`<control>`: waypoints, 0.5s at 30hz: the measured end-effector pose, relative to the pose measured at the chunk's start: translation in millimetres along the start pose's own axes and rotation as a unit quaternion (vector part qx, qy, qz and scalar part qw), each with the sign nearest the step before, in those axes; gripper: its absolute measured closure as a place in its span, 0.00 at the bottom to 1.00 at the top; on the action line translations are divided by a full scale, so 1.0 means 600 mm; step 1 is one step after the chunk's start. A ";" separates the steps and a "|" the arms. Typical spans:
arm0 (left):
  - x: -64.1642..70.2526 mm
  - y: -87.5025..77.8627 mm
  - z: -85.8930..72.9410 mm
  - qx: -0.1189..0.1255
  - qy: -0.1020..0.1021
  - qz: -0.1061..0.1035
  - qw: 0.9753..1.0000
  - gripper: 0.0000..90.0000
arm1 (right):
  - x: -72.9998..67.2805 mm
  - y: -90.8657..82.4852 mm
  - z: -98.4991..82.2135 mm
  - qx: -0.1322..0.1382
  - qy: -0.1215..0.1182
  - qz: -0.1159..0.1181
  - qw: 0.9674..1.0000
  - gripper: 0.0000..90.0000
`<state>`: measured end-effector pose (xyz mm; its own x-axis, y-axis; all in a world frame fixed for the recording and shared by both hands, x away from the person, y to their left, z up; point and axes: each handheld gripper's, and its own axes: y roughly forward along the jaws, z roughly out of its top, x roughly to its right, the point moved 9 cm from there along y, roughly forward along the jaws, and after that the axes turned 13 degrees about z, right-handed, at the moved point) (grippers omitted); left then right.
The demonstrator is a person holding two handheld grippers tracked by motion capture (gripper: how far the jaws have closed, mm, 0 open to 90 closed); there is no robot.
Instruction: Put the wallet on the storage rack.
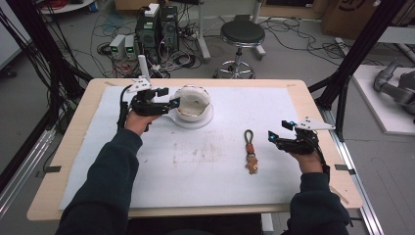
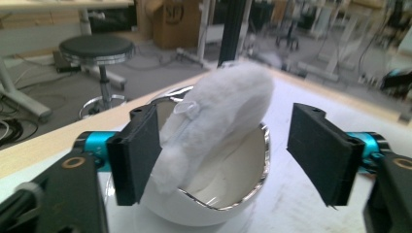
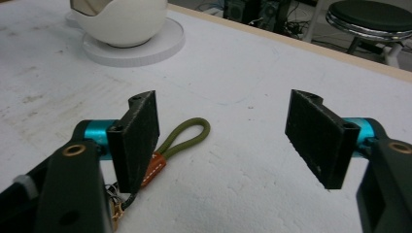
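White foam sheet [image 1: 205, 166] covered the wooden bench [image 1: 78, 142]. At about ten o'clock on the sheet the left gripper [image 1: 174, 102] pointed toward three o'clock at a white egg-shaped bowl [image 1: 192, 104] standing on a round white base [image 1: 208, 121]. In the left gripper view its fingers [image 2: 136, 153] stood spread on either side of a fluffy white plush toy [image 2: 223, 104] that lay tilted in the bowl's [image 2: 194, 213] silver-rimmed opening; the near finger sat just beside the plush, and I could not tell whether it touched, while the other was well apart. Toward the middle-right of the sheet, around four o'clock of the bowl, lay a keychain [image 1: 250, 152] with an olive loop and a tan leather tab. Just right of it the right gripper [image 1: 270, 135] hovered at three o'clock on the sheet, its fingers [image 3: 138, 136] spread wide and pinching nothing, the keychain's loop [image 3: 187, 133] lying beside its near finger.
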<state>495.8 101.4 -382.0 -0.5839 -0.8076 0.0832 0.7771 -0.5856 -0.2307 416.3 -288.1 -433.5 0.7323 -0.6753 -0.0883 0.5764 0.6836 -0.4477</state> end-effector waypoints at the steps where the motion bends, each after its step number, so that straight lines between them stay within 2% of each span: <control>1: 0.000 -0.008 0.000 0.008 -0.002 0.003 1.000 0.28 | 0.000 0.001 0.000 -0.001 0.001 -0.001 1.000 0.30; 4: -0.003 -0.045 -0.008 0.028 -0.011 0.019 0.999 0.22 | 0.000 0.003 0.000 -0.002 0.002 -0.005 1.000 0.28; 7: -0.014 -0.075 -0.028 0.029 -0.004 0.052 0.998 0.20 | 0.001 0.005 -0.002 -0.005 0.005 -0.008 1.000 0.26; 11: -0.026 -0.112 -0.059 0.026 -0.015 0.082 0.996 0.20 | 0.003 0.008 -0.006 -0.009 0.010 -0.009 1.000 0.25; 15: -0.031 -0.145 -0.089 0.018 -0.004 0.112 0.994 0.20 | 0.005 0.013 -0.009 -0.010 0.017 -0.009 1.000 0.25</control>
<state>426.7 171.0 -415.5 -0.3933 -0.9185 0.0410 0.8954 -0.3928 -0.2096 421.1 -286.0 -442.2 0.7084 -0.6971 -0.1106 0.5817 0.6654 -0.4679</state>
